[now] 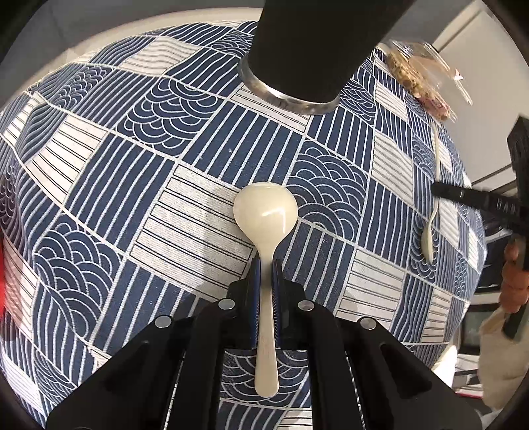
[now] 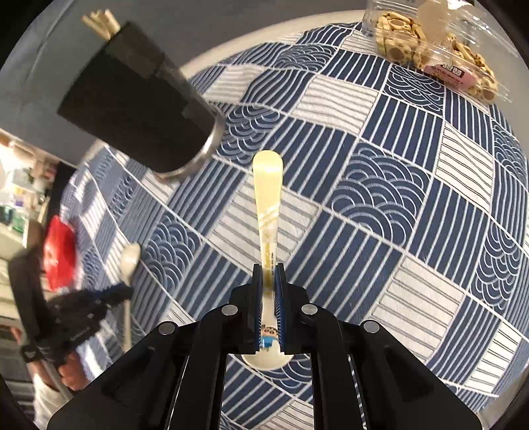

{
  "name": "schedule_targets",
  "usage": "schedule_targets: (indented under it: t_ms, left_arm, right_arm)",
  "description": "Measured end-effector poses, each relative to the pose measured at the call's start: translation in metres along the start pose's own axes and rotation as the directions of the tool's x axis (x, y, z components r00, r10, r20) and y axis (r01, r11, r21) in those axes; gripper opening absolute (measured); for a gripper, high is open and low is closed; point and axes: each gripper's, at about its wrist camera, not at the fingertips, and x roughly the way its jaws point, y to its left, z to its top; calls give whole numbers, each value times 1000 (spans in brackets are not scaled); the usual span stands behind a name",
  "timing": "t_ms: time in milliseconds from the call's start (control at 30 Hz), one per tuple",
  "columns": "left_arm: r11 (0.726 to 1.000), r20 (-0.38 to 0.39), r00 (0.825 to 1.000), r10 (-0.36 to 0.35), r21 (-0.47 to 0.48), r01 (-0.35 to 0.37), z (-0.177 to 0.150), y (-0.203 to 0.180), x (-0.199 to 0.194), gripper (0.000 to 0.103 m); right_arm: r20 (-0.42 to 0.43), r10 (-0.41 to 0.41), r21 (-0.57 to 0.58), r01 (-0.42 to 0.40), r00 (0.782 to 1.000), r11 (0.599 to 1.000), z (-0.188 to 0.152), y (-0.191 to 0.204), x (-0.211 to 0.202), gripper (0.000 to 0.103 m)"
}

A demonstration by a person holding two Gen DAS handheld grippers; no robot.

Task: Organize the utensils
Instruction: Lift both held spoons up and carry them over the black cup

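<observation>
My left gripper (image 1: 266, 264) is shut on the handle of a plain cream spoon (image 1: 264, 208), whose bowl points forward over the patterned cloth. My right gripper (image 2: 267, 271) is shut on a cream spoon with a cartoon print (image 2: 267, 185); its handle points forward and its bowl sits under the fingers. A tall black cup (image 2: 132, 109) with a metal base stands ahead, with several cream utensils (image 2: 99, 23) sticking out of it. That cup (image 1: 297, 49) rises just beyond the left spoon. Each view shows the other gripper off to the side: the right gripper (image 1: 439, 192), the left gripper (image 2: 125, 291).
A blue and white patterned tablecloth (image 1: 132, 165) covers the round table. A clear bag of biscuits (image 2: 446, 56) lies at the far edge; the same bag (image 1: 420, 76) shows right of the cup. A red object (image 2: 59, 258) lies beyond the table's left edge.
</observation>
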Motion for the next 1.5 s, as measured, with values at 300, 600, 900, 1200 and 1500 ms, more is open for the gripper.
schedule_targets:
  t_ms: [300,600,900,1200,1500]
  left_arm:
    - [993,-3,1000,24,-118,-24,-4,-2,-1,7]
    - [969,39,996,80,-239,-69,-6,-18,-17,7]
    - [952,159,982,101,-303,-49,-4,-48,-48,7]
    - [951,255,957,135,-305,-53,18,-72,-83,7]
    - [949,346,924,166,-310,-55,53,-81,-127,7]
  right_arm:
    - [2,-13,-122,13,1000,992,22,1,2,7]
    - [13,83,-166,-79,996,983,57,-13,-28,7]
    - [117,144,-288,-105,983,952,89,6,-79,7]
    - [246,149,-427,-31,958,904,105,35,-138,7]
    - [287,208,-446,-62,935,893,124,45,-174,7]
